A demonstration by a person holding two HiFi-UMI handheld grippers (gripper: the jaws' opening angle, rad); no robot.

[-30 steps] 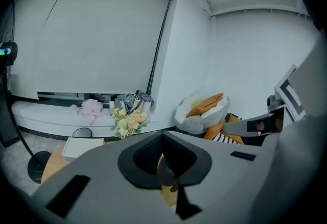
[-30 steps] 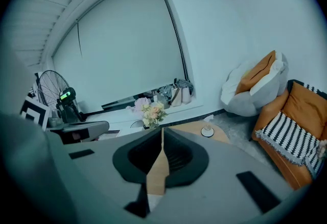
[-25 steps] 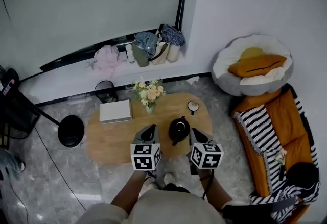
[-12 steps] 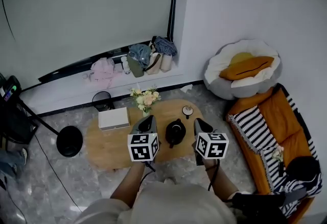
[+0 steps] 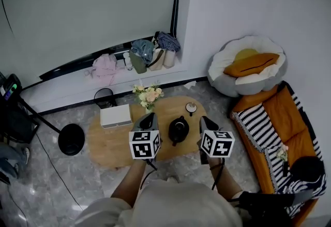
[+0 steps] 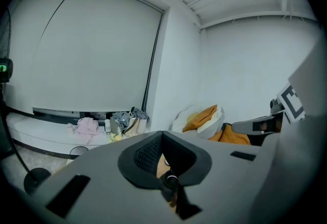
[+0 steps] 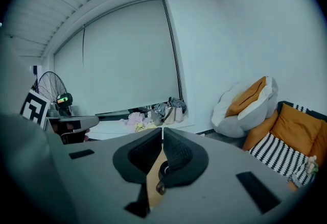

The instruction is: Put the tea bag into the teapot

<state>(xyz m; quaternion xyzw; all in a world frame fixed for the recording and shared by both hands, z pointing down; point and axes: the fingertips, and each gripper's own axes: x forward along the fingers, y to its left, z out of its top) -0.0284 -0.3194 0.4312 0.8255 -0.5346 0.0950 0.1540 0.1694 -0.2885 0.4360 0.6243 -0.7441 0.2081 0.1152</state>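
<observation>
The black teapot [image 5: 179, 130] stands on the low table [image 5: 111, 144], between the left gripper [image 5: 147, 119] and right gripper [image 5: 205, 122] — both held above it, jaws pressed together on nothing. No tea bag shows anywhere (inside the pot or elsewhere, I can't tell) — so progress stays unsettled

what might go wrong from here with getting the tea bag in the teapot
1. Both the left gripper and the right gripper are shut and empty, and no tea bag can be made out on the table, so a reach may go to the wrong spot.
2. The teapot seems to have its lid on, which would block the bag.
3. The flower vase stands close behind the left gripper and could be knocked over.
</observation>
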